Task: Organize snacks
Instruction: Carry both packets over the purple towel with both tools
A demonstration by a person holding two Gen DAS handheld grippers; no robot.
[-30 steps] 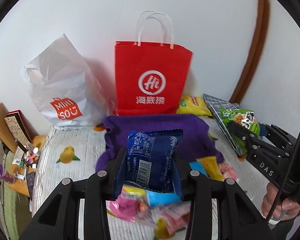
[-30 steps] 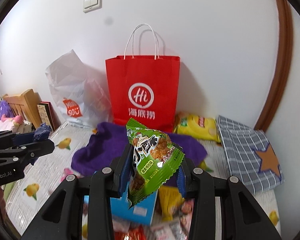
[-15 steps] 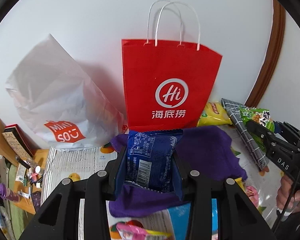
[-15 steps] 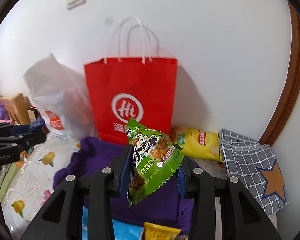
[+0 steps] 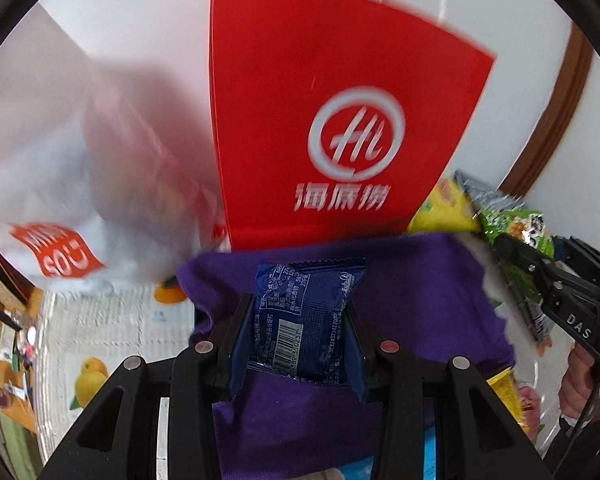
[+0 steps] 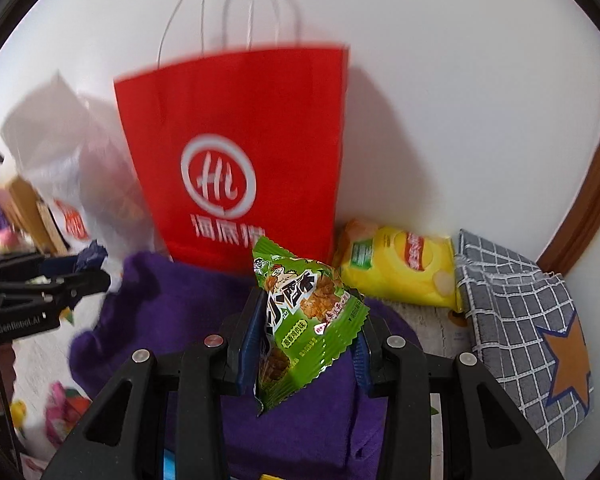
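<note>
With both packets already pinched, I'm heading for the red paper bag (image 5: 332,120) standing against the wall, purple cloth (image 5: 420,280) spread just in front of it. Judgement: bag mouth is high, so lift clear of the rim before letting go, one hand at a time, or the bag may tip. Left gripper (image 5: 298,320): narrow gap, clamped on the blue packet (image 5: 304,316), upright between the pads. Right gripper (image 6: 304,328): same narrow gap, clamped on the green packet (image 6: 304,316), tilted, top corner sticking up. Yellow chip bag (image 6: 396,268) lies by the wall, right of the red bag.
</note>
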